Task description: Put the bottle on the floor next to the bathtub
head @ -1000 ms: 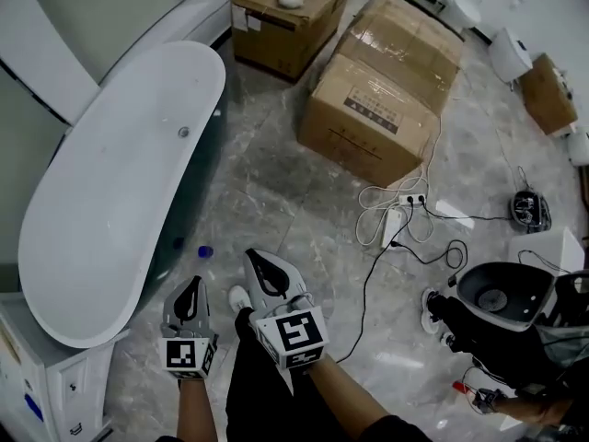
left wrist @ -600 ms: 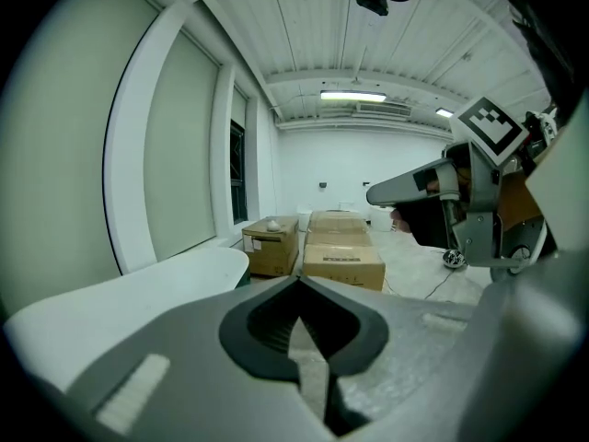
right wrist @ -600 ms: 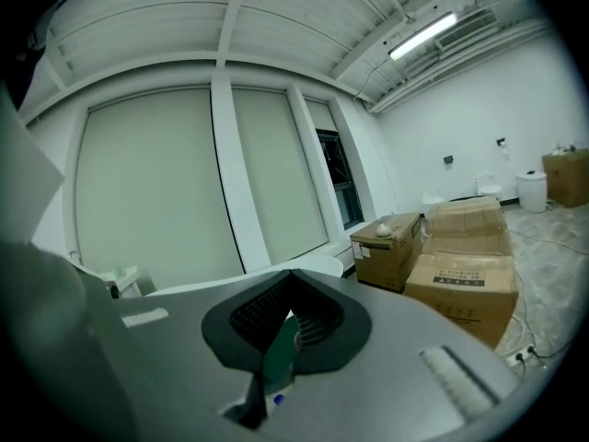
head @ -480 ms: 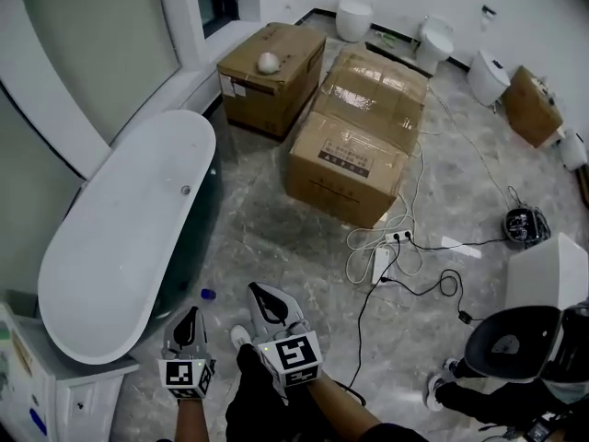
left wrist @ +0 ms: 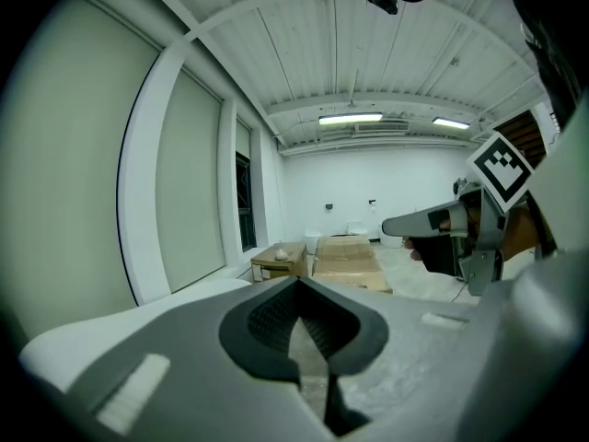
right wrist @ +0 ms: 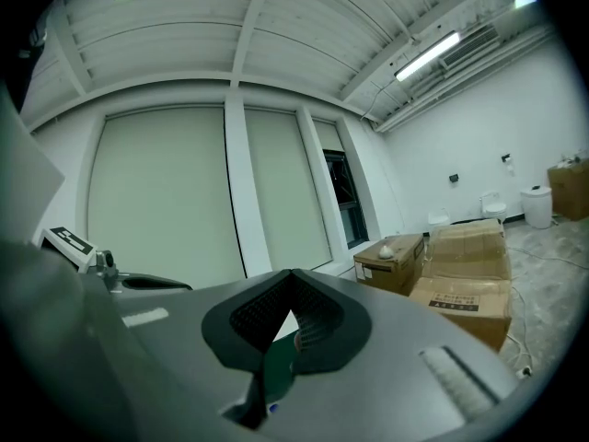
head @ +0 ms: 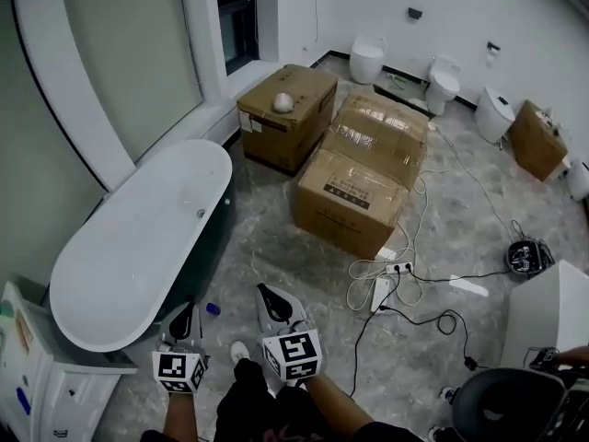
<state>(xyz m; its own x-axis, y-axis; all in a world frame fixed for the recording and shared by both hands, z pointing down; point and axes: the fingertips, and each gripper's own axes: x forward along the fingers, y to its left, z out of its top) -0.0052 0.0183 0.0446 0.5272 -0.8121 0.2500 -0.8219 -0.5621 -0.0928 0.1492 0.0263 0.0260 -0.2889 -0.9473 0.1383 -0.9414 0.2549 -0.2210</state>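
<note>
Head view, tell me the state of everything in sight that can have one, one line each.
Small bottle with blue cap: on the floor beside the bathtub, held by nothing; upright or lying unclear.
White oval bathtub: empty.
Left gripper: shut, empty.
Right gripper: shut, empty.
Large brown cardboard box: closed, taped.
Smaller brown cardboard box: closed, white lump on top.

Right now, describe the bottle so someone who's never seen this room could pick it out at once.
Find the long white bathtub at the left of the head view. At its near end, where its dark side meets the grey floor, the bottle sits just right of the left gripper. It is tiny, and its blue top is the only blue thing on that floor.
</note>
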